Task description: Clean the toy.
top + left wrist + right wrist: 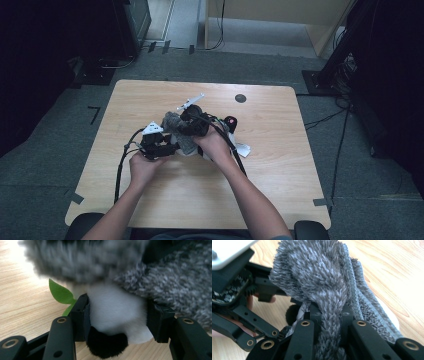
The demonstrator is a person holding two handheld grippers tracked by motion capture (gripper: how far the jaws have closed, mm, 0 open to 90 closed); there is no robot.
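A plush toy [112, 307] with white fur, a black tip and a green leaf [60, 292] lies mid-table. My left gripper [117, 315] is shut on its white part, both pads pressed into the fur. A grey fuzzy cloth [319, 277] drapes over the toy, and my right gripper [332, 315] is shut on a bunched fold of it. In the high view the left gripper [170, 146] and the right gripper [184, 125] meet at the grey cloth [174, 121], each held by a hand. Much of the toy is hidden under the cloth and hands.
The wooden table [150, 95] has a small dark disc [240, 98] near its far edge. A white piece [243, 149] and a black part with a pink spot [231, 121] stick out beside the right hand. Cables trail off toward the front left.
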